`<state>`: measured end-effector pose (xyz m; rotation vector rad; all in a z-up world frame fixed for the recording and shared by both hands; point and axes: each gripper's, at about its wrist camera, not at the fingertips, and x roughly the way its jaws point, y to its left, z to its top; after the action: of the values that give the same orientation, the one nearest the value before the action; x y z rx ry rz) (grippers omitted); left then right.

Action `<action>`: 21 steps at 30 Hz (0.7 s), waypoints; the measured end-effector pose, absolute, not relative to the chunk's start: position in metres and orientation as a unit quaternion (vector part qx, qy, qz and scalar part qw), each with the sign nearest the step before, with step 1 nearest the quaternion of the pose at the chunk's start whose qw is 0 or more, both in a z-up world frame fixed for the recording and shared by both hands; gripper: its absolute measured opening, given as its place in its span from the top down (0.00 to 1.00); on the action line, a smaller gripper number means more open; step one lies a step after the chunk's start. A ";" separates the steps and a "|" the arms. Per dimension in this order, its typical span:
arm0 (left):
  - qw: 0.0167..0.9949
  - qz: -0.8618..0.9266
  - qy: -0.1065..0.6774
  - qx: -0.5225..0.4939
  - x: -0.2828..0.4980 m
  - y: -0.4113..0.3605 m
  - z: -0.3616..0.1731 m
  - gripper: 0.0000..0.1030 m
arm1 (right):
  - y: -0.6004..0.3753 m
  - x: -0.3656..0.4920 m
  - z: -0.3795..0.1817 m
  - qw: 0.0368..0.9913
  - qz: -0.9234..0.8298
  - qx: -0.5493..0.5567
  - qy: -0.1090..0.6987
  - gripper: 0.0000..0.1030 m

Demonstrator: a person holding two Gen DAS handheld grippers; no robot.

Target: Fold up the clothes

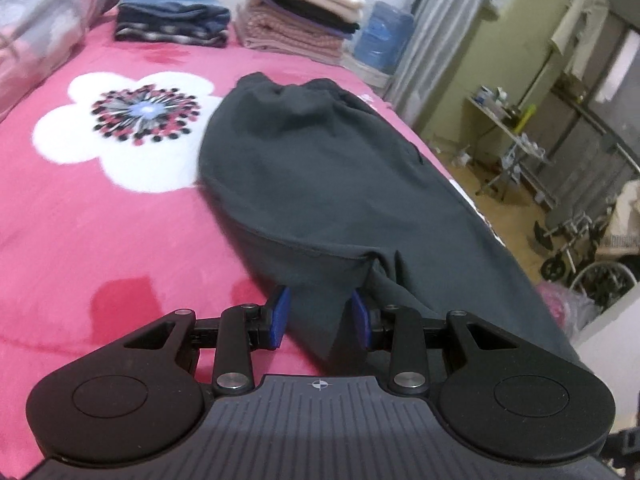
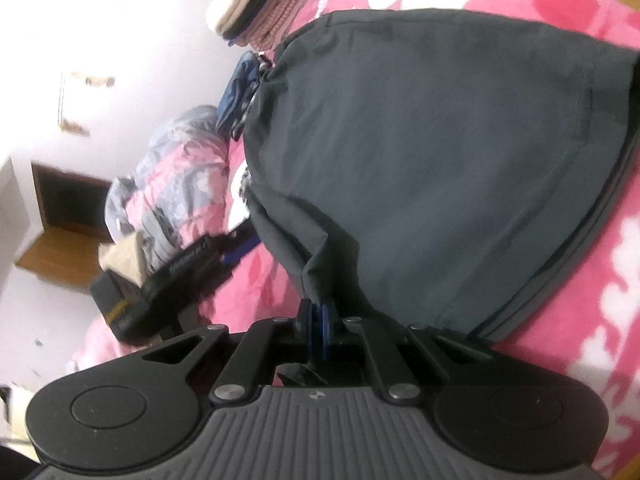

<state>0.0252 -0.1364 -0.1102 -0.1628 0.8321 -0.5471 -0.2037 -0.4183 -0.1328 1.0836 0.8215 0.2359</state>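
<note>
The dark grey garment [image 1: 320,168] lies folded on the pink floral bed [image 1: 120,220], its near end hidden behind the left hand-held gripper [image 1: 320,312], whose jaws stand spread. The right hand-held gripper [image 2: 318,334] pinches a garment corner. Folded stacks [image 1: 296,8] sit beyond; the room is blurred.

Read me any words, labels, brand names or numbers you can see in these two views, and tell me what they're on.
None can be read.
Left gripper body: only a small crosshair mark, no letters.
Right gripper body: the same kind of mark, blurred.
Dark grey garment: no visible label or print.
Pink bedspread: flower pattern only.
Items on the side table: too small and blurred.
</note>
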 end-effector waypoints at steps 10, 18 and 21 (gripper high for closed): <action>0.877 -0.268 0.399 -0.013 0.026 -0.166 -0.121 0.67 | -0.412 -0.221 -0.101 0.840 0.111 0.318 0.425 0.77; 0.877 -0.269 0.397 0.000 0.027 -0.168 -0.121 0.66 | -0.390 -0.212 -0.048 0.894 0.173 0.204 0.359 0.78; 0.878 -0.267 0.398 0.002 0.027 -0.169 -0.121 0.66 | -0.367 -0.201 -0.051 0.893 0.204 0.161 0.367 0.80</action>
<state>0.0273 -0.1687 -0.1211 0.0034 0.8302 -0.5567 -0.2010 -0.3671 -0.0507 0.3337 0.7611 0.4231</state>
